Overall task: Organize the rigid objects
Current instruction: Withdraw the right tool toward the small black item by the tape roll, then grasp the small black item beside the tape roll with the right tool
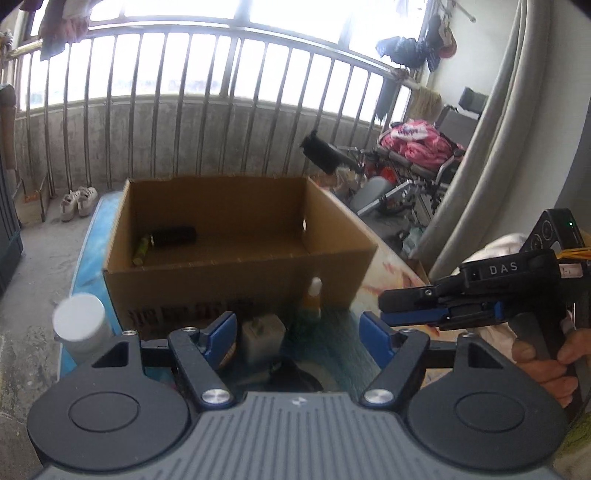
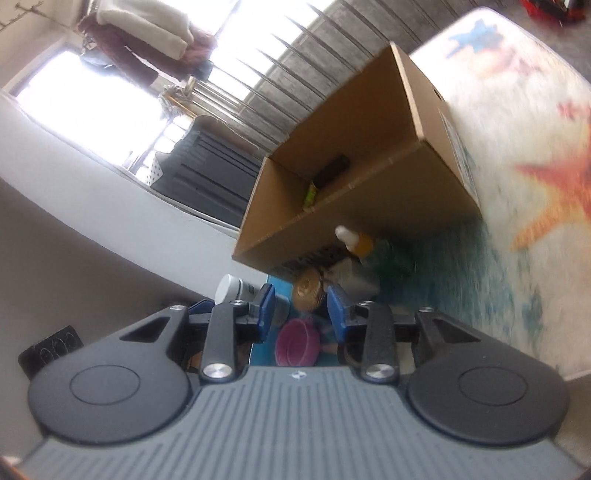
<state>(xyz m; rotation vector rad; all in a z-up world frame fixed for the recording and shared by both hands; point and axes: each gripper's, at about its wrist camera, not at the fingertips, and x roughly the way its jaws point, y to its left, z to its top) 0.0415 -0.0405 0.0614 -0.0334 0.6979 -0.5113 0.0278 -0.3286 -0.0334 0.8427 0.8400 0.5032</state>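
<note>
Balcony railing backs a counter (image 1: 391,269) covered in a sea-print cloth. On it an open cardboard box (image 1: 236,273) holds a black cylinder (image 1: 173,235) in its far-left corner. Left tongs (image 1: 297,334) gape, released; right tongs (image 2: 301,312) stand narrowly apart, grasping nothing.

Balcony: metal railing (image 1: 207,99) before bright windows (image 1: 295,11); grey concrete floor (image 1: 22,302); pale curtain (image 1: 491,147) right; hanging laundry (image 1: 62,22); white shoes (image 1: 78,202) on floor; wheelchair (image 1: 436,162) with pink bedding
</note>
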